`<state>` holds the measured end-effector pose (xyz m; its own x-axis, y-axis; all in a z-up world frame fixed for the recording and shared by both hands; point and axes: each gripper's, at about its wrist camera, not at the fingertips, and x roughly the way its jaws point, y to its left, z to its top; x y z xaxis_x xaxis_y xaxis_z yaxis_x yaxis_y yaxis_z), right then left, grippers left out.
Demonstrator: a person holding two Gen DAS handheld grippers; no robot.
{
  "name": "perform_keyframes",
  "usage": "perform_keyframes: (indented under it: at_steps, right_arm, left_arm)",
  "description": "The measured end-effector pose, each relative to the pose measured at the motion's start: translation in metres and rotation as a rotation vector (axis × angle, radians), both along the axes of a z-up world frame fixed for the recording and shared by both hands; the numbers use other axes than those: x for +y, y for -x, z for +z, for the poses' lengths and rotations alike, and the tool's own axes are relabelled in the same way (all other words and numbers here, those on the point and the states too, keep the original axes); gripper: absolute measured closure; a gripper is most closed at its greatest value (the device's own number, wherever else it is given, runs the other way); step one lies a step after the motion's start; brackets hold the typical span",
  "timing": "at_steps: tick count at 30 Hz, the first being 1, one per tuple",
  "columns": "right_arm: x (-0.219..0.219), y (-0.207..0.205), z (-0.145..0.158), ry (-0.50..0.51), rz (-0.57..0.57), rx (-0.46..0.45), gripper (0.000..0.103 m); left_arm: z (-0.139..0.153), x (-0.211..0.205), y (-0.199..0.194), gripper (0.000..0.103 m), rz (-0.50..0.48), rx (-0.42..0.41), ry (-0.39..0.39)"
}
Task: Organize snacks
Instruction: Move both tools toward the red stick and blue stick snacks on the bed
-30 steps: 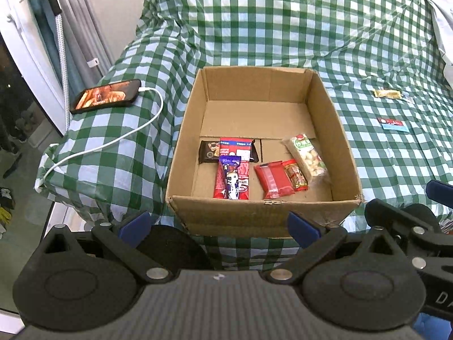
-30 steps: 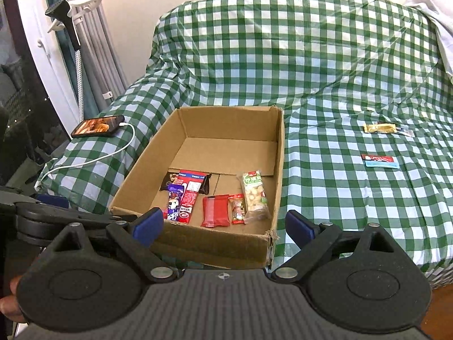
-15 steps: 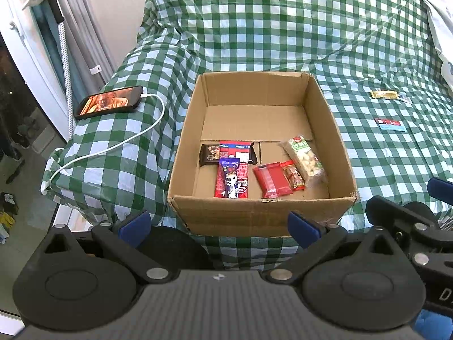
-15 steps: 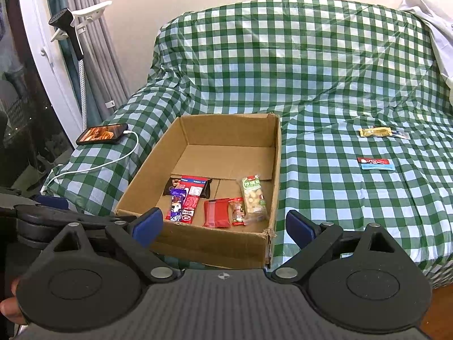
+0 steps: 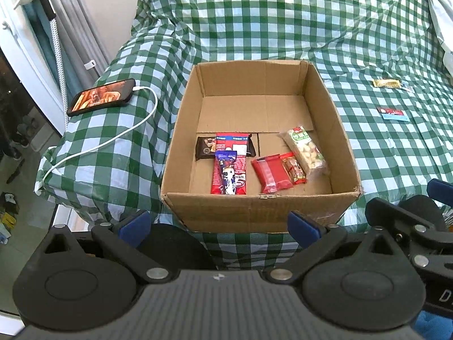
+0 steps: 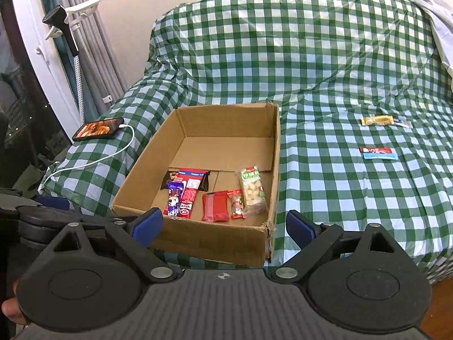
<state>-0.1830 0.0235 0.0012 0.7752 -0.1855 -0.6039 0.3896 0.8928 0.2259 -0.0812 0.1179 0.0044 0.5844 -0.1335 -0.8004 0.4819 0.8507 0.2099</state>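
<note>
Most of the sorting is judged done: six packets are seen inside the cardboard box (image 5: 259, 147), laid along its near half. A dark brown packet (image 5: 204, 148) lies partly under a long red packet (image 5: 230, 167), on which a purple packet (image 5: 228, 174) rests; beside these a red wrapper (image 5: 270, 173), a small red-and-gold packet (image 5: 293, 168) and a clear bag of nuts (image 5: 304, 148) are ranged towards the right wall. Two snacks are left out on the green checked bed (image 6: 325, 170), well apart from the box on its right: a yellow packet (image 6: 376, 120) and, nearer, a red-and-blue packet (image 6: 378, 153).

The left gripper (image 5: 219, 222) is held spread wide with nothing between its fingers, just short of the box's near wall; the right gripper (image 6: 223, 225) is likewise spread and unloaded, near the box's front right corner.

The far half of the box floor is bare, so room remains for both packets. The box's right wall stands between the loose snacks and that space and would need to be cleared from above. A phone (image 5: 103, 100) with its white cable (image 5: 113, 141) lies by the bed's left edge, away from the likely path
</note>
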Motion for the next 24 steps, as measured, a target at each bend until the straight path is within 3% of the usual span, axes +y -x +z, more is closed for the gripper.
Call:
perform_keyframes:
  at_steps: [12,16,24]
  right_arm:
    - [-0.04,-0.012,-0.021,-0.033,-0.067,0.013,0.009]
    - [-0.08,-0.01,-0.032,-0.038,-0.18,0.0,0.009]
    - [-0.202,0.003,-0.071,-0.013,-0.449,0.012,0.009]
  left_arm:
    - [-0.011,-0.034,-0.02,0.0,-0.024,0.045,-0.054]
    - [-0.009,-0.053,-0.032,0.0,-0.023,0.055,-0.059]
    - [-0.011,-0.105,-0.059,0.0,-0.038,0.07,-0.088]
